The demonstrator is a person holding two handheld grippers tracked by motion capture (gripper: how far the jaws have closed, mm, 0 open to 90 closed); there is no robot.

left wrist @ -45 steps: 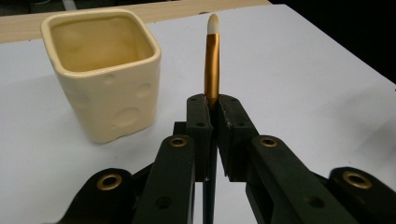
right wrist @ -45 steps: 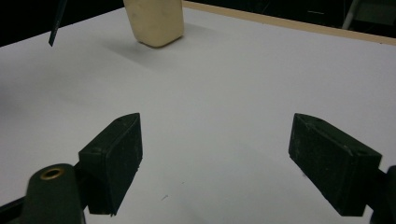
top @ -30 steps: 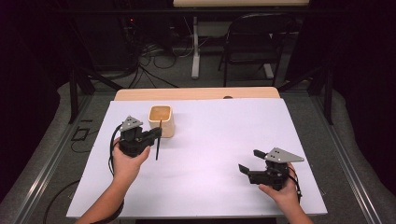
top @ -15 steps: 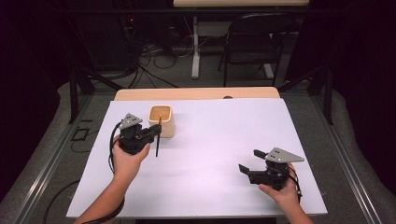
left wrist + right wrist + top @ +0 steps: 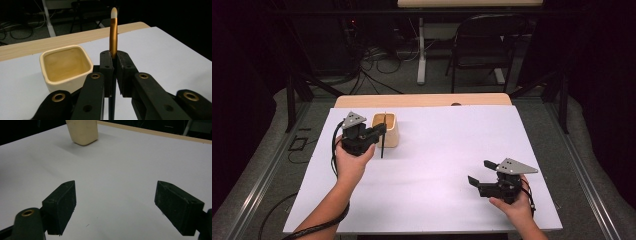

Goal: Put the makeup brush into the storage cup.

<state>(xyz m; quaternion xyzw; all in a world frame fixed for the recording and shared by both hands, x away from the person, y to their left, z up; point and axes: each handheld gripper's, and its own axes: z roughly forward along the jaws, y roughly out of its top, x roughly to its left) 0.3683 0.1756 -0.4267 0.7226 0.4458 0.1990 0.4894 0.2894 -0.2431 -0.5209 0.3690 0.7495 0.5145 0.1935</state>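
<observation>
Open white table [image 5: 442,150] everywhere except the cream cup [image 5: 389,131] far-left.

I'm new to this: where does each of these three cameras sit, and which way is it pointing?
High view: above the person's side, facing forward and down on the white table; shows both forearms, left gripper, right gripper.
Left gripper view: on the left gripper, looking along shut jaws clamping an upright brush.
Right gripper view: on the right gripper, looking between open jaws across the table.
Shared: all three show the cream cup.
</observation>
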